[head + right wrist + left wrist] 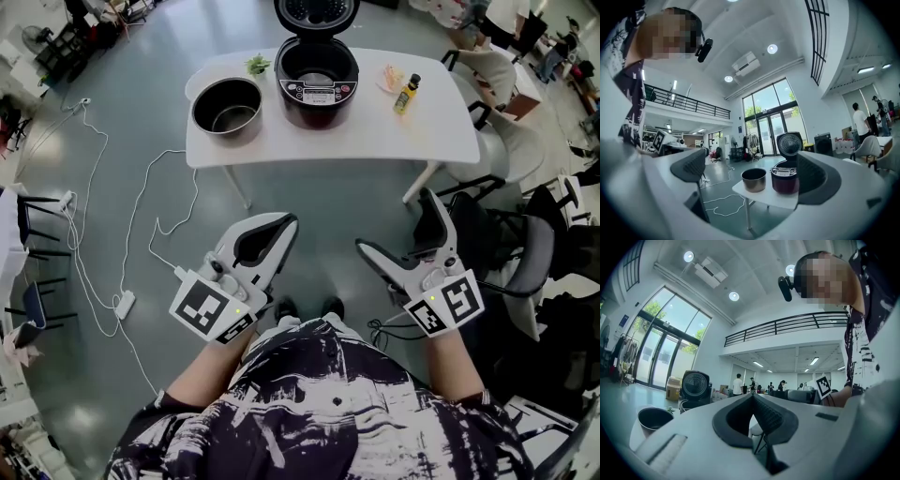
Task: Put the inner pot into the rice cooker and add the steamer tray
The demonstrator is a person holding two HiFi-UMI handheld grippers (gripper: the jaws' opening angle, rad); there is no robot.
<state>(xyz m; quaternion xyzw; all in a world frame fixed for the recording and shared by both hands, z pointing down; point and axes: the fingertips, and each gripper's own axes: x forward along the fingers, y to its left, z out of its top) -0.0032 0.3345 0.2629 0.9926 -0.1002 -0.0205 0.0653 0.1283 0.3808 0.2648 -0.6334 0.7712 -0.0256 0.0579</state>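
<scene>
inner pot [227,108] sits on the white surface [366,136], just left of the rice cooker [317,86], lid standing open, both well ahead of the person. left hand-held gripper [291,223] has its jaws pressed together, nothing in them. right hand-held gripper [396,225] — jaws spread wide, empty — frames pot and cooker in its own view.
</scene>
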